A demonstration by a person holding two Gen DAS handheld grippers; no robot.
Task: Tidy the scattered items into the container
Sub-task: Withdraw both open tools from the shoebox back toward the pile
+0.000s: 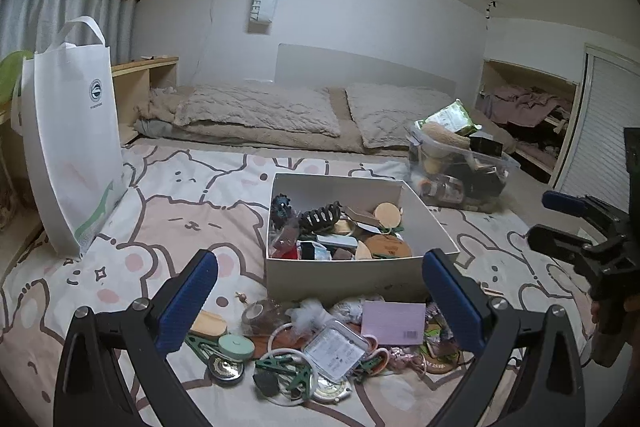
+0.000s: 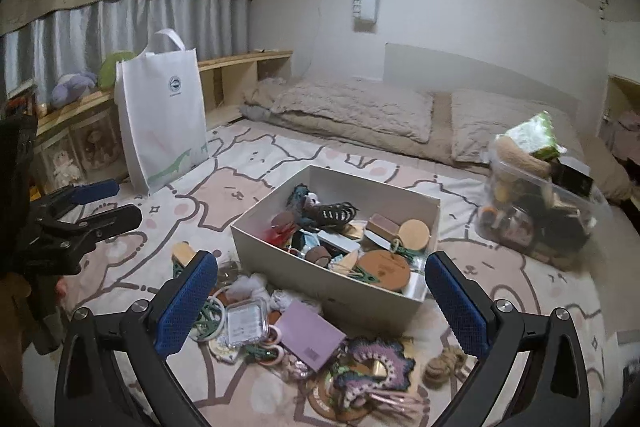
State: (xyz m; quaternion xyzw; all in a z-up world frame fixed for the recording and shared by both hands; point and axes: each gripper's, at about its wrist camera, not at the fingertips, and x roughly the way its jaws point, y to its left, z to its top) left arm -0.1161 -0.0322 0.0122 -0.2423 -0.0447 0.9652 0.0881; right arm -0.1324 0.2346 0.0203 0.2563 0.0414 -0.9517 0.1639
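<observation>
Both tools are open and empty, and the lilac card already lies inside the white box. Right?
Not quite. The lilac card lies on the bed in front of the white box, among the loose items, as both wrist views show. Left tool and right tool are open and empty.

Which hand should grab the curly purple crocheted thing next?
Probably the right. The purple crocheted doily lies just ahead of the open right tool. From the left tool, also open and empty, it sits off to the far side.

The hanging white bag (image 1: 264, 1) on the wall reads "SWEET7".
</observation>
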